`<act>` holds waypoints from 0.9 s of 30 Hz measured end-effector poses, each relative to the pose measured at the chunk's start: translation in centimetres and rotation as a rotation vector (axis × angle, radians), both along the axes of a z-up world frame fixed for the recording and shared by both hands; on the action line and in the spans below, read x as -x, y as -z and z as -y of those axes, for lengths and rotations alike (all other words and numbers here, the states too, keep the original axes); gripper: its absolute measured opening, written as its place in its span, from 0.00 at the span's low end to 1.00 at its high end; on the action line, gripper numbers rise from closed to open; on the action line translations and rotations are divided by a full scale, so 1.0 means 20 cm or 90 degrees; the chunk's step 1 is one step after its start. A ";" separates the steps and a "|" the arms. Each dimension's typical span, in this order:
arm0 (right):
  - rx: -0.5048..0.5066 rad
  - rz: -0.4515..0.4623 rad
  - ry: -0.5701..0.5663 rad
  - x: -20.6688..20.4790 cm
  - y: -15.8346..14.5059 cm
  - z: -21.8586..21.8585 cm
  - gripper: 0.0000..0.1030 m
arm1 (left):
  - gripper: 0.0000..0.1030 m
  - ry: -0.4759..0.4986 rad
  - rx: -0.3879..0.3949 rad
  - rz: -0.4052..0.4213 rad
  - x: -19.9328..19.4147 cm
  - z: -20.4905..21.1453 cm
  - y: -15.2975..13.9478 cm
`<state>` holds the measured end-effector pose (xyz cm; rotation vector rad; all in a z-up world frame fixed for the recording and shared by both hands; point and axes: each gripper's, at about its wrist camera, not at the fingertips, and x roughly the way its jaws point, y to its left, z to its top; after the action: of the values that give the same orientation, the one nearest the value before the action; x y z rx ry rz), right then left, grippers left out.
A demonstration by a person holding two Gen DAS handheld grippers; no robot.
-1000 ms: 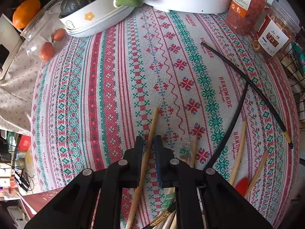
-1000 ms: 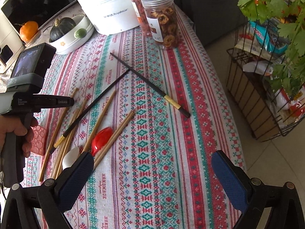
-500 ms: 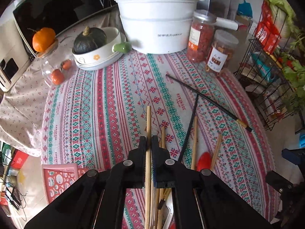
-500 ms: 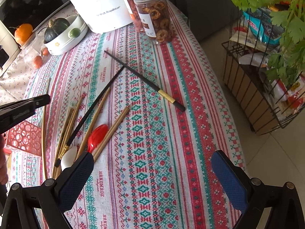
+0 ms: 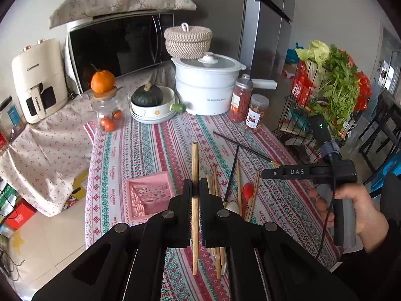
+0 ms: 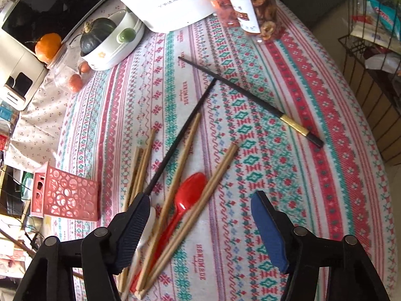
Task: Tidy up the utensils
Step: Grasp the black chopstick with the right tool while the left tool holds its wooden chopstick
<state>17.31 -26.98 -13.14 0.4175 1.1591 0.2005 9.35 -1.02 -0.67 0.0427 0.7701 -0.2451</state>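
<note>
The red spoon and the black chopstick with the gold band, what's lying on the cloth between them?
In the right wrist view, one wooden chopstick lies between the red spoon and the black chopstick with the gold band; otherwise bare tablecloth.

Soft, even daylight fills both views, bright enough to read the woven pattern of the tablecloth [image 5: 155,150] and leaving only faint shadows beside the chopsticks [image 6: 218,173]. In the left wrist view the picture is sharp at the middle; the fisheye lens bends the fridge [image 5: 268,20] and the walls into curves, and the corners fall into black. The dark microwave door [image 5: 117,47] throws back dim reflections. The right wrist view is softer, with slight smear across the cloth and on the jar [image 6: 253,2] at the top edge, where the light washes the label pale. The black tool arms [image 6: 62,263] at the bottom show little detail.
</note>
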 end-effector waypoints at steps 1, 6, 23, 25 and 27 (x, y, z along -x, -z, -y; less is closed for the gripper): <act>0.001 0.001 -0.006 -0.02 0.00 -0.02 0.62 | 0.05 -0.004 0.016 0.013 0.03 -0.05 0.00; 0.030 -0.008 -0.015 -0.16 0.02 -0.09 0.53 | 0.05 -0.010 0.064 -0.013 0.04 -0.20 0.07; 0.183 -0.032 0.039 -0.66 0.27 -0.26 0.13 | 0.05 -0.039 0.106 -0.030 -0.02 -0.49 0.08; 0.203 -0.029 0.039 -0.65 0.27 -0.29 0.12 | 0.05 -0.040 0.107 -0.033 -0.02 -0.49 0.09; 0.192 -0.029 0.049 -0.63 0.27 -0.29 0.09 | 0.05 -0.040 0.107 -0.033 -0.01 -0.49 0.09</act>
<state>29.89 -21.12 -18.56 0.1998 1.1942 -0.0515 9.65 8.70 -2.41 -0.1466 0.7982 -0.2515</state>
